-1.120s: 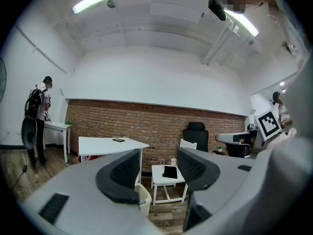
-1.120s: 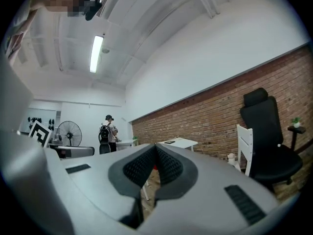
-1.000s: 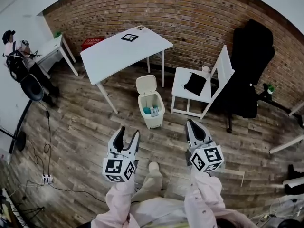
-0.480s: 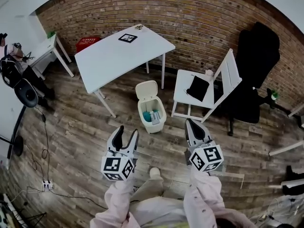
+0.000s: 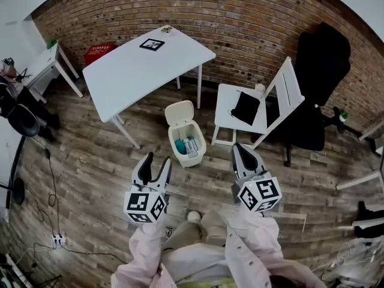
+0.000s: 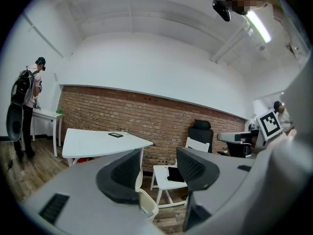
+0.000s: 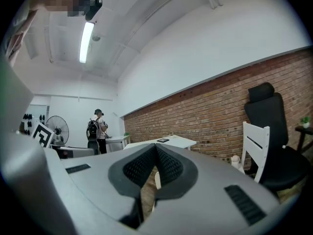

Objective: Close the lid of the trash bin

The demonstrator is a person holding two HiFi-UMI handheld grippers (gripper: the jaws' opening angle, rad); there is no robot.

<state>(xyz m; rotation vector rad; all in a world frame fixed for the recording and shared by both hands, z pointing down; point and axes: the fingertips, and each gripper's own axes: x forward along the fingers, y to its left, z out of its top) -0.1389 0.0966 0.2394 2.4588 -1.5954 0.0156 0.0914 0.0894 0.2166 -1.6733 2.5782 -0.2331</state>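
Observation:
The cream trash bin [image 5: 191, 152] stands on the wood floor between the white table and the white chair. Its lid [image 5: 180, 113] is tipped up and back, and blue and white rubbish shows inside. My left gripper [image 5: 155, 164] hangs just short of the bin on its near left, open with nothing between its fingers. In the left gripper view the bin's rim [image 6: 146, 205] shows low between the open jaws of that gripper [image 6: 157, 168]. My right gripper [image 5: 241, 152] hangs to the near right of the bin, shut and empty. Its pads meet in the right gripper view [image 7: 155, 154].
A white table [image 5: 132, 71] stands behind and left of the bin. A white folding chair [image 5: 240, 122] carrying a black pouch [image 5: 245, 107] stands right of it, with a black office chair [image 5: 318, 83] beyond. A brick wall closes the back. A cable and power strip [image 5: 57, 240] lie at the left.
Both grippers and my view have travelled across the floor, so the table, the bin and the person at the far left have slid leftward. The lid stays up and both jaws look unchanged.

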